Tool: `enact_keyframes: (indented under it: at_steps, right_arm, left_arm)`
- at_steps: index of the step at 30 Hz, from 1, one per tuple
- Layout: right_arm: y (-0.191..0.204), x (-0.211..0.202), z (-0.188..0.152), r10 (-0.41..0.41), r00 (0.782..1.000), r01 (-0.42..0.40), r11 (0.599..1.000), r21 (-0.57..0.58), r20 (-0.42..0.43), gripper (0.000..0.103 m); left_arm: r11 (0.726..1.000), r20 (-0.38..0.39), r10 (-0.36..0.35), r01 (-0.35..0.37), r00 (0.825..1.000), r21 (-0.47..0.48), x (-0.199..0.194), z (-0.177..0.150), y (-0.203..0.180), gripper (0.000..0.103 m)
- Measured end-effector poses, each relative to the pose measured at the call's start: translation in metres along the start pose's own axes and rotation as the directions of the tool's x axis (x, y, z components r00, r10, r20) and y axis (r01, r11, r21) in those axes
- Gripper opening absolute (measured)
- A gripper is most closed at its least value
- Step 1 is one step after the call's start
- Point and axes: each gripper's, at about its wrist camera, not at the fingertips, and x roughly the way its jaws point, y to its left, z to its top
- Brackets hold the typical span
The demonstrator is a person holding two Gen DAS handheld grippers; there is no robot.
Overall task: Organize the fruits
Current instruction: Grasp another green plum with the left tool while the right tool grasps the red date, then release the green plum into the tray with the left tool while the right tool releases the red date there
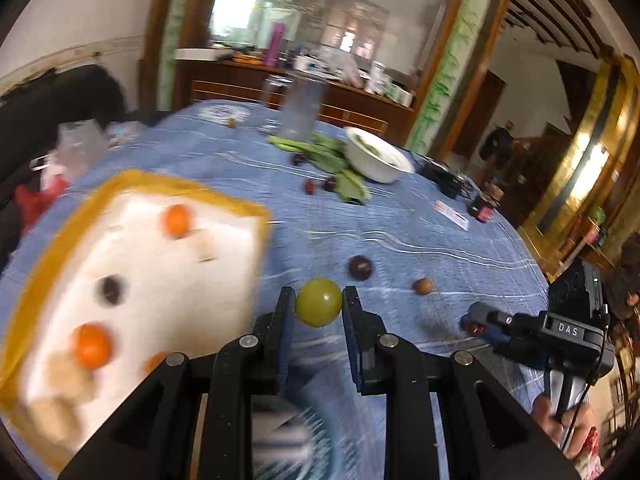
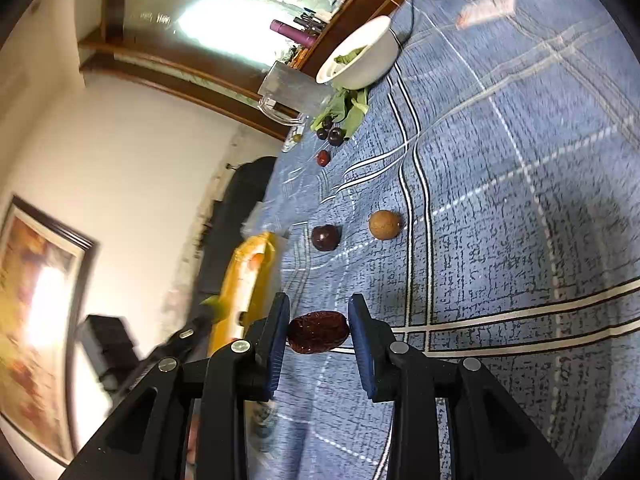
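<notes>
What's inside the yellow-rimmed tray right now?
The tray holds orange fruits, one dark fruit and pale pieces. Its near corner is hidden behind the left gripper; blur obscures detail.

Home dining room: blue tablecloth (image 1: 400, 216), wooden sideboard (image 1: 248, 80), framed painting (image 2: 36, 312)

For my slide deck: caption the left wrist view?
Left gripper pinches a green fruit beside the yellow-rimmed tray.

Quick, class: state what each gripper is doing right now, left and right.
Left gripper: closed on the round green fruit.
Right gripper: closed on the wrinkled dark red date.
</notes>
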Motion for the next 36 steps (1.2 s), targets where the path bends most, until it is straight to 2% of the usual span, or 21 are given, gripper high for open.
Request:
enact_keyframes:
  at_steps: [4,6,10,16,20,22,23,24,25,30,36]
  right_arm:
    - [0.054,0.015,-0.012,-0.035,0.999,0.030,0.991,-0.127,-0.038,0.033]
    - [0.077,0.028,-0.019,-0.042,0.997,0.030,0.985,-0.172,-0.064,0.033]
    - [0.121,0.071,-0.033,-0.079,0.987,0.043,0.968,-0.245,-0.137,0.034]
    - [0.161,0.143,-0.049,-0.153,0.966,0.078,0.940,-0.333,-0.207,0.034]
    - [0.177,0.179,-0.053,-0.261,0.948,0.166,0.893,-0.418,-0.180,0.034]
    - [0.181,0.196,-0.054,-0.287,0.941,0.184,0.880,-0.437,-0.182,0.037]
    - [0.181,0.202,-0.054,-0.296,0.937,0.191,0.879,-0.436,-0.185,0.043]
    - [0.181,0.205,-0.053,-0.297,0.937,0.194,0.881,-0.431,-0.185,0.060]
    - [0.181,0.206,-0.052,-0.287,0.943,0.191,0.884,-0.426,-0.172,0.067]
    - [0.184,0.198,-0.050,-0.299,0.944,0.210,0.868,-0.450,-0.137,0.067]
    - [0.180,0.146,-0.054,-0.297,0.952,0.227,0.855,-0.466,-0.080,0.067]
  left_arm:
    - [0.991,0.013,0.115,-0.114,0.993,-0.075,-0.036,-0.012,0.043,0.023]
    - [0.981,0.016,0.151,-0.147,0.988,-0.129,-0.046,-0.019,0.065,0.023]
    - [0.949,-0.003,0.266,-0.262,0.964,-0.173,-0.050,-0.032,0.097,0.023]
    - [0.935,-0.035,0.299,-0.300,0.954,-0.189,-0.044,-0.042,0.120,0.023]
    - [0.932,-0.039,0.296,-0.297,0.954,-0.206,-0.044,-0.045,0.125,0.024]
    - [0.929,-0.049,0.300,-0.303,0.953,-0.214,-0.044,-0.047,0.129,0.032]
    - [0.926,-0.052,0.304,-0.307,0.951,-0.219,-0.046,-0.048,0.130,0.047]
    - [0.925,-0.048,0.303,-0.306,0.952,-0.225,-0.048,-0.048,0.131,0.054]
    - [0.925,-0.042,0.303,-0.304,0.952,-0.227,-0.051,-0.049,0.132,0.054]
    - [0.916,-0.030,0.327,-0.325,0.944,-0.235,-0.062,-0.047,0.131,0.056]
    - [0.926,0.022,0.344,-0.335,0.939,-0.174,-0.078,-0.044,0.102,0.063]
